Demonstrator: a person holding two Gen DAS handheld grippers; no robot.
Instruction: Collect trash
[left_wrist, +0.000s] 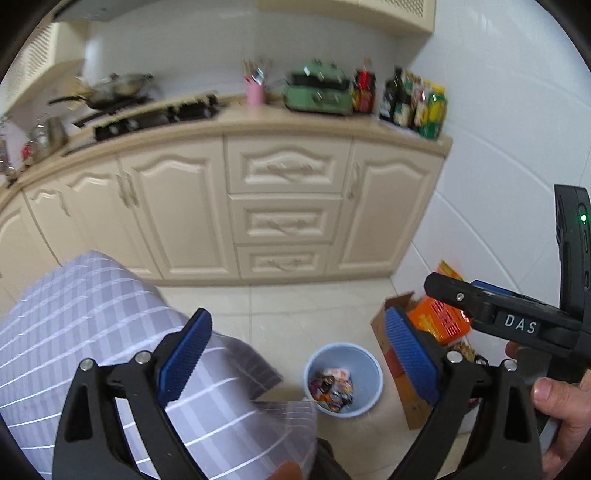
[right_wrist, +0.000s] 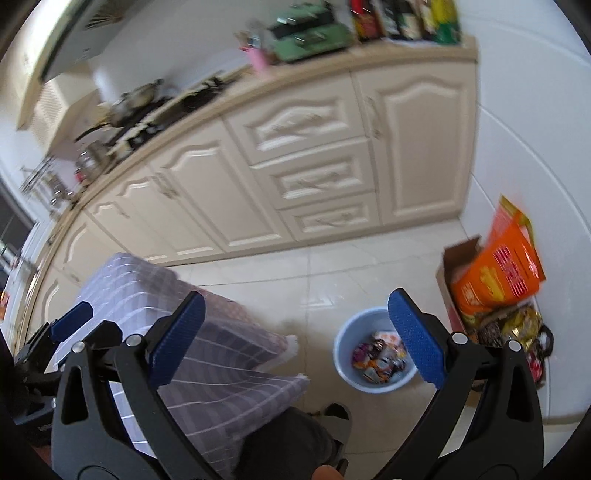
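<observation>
A light blue trash bin (left_wrist: 373, 397) stands on the tiled floor, with several colourful wrappers (left_wrist: 332, 387) inside. It also shows in the right wrist view (right_wrist: 345, 363), with the wrappers (right_wrist: 376, 360) in it. My left gripper (left_wrist: 299, 354) is open and empty, held high above the bin. My right gripper (right_wrist: 297, 332) is open and empty, also well above the bin. The right gripper's black body (left_wrist: 517, 321) shows at the right of the left wrist view. The left gripper's finger (right_wrist: 72, 321) shows at the left of the right wrist view.
A table under a grey checked cloth (left_wrist: 92, 332) is at the left, next to the bin. A cardboard box (right_wrist: 448, 288) with orange packets (right_wrist: 495, 273) stands by the white wall at the right. Cream kitchen cabinets (left_wrist: 288, 206) and a cluttered counter lie ahead.
</observation>
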